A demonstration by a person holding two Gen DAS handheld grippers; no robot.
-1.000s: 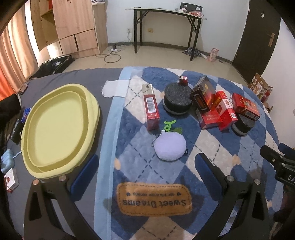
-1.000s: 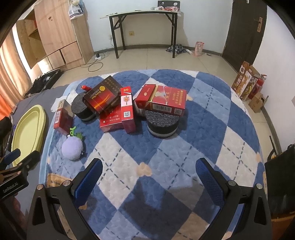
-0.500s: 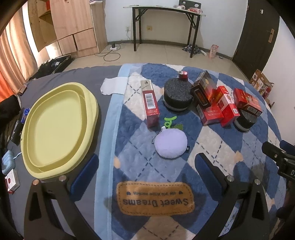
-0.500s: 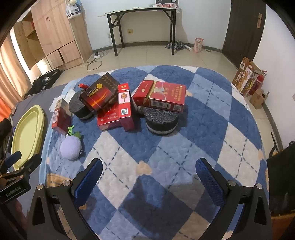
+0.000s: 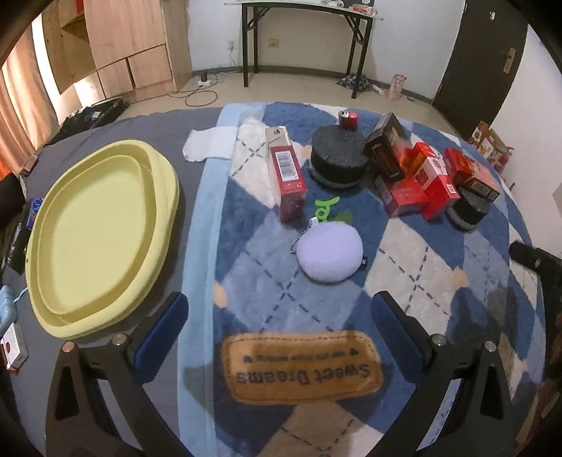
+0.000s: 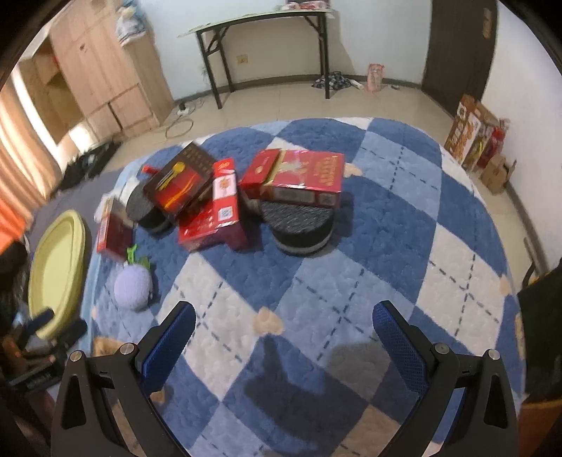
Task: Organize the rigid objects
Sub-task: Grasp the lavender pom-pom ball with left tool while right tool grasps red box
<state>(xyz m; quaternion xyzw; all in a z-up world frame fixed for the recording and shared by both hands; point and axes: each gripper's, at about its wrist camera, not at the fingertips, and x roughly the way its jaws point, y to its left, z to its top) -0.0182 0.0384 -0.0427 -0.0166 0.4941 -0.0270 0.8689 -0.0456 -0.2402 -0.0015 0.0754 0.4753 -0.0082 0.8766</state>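
Several red boxes lie piled on the blue checked blanket, with one red box apart at the left. Two black round tins sit among them; a flat red box rests on the right tin. A lilac plush ball lies in front, also in the right wrist view. A yellow tray lies at the left. My left gripper is open and empty, short of the plush. My right gripper is open and empty over bare blanket.
A small red can stands behind the left tin. A white cloth lies at the blanket's far edge. An orange "Sweet Dreams" label is between the left fingers. A black table and wooden cabinets stand beyond.
Both grippers have drifted slightly forward toward the objects and stay open. The objects have not moved.
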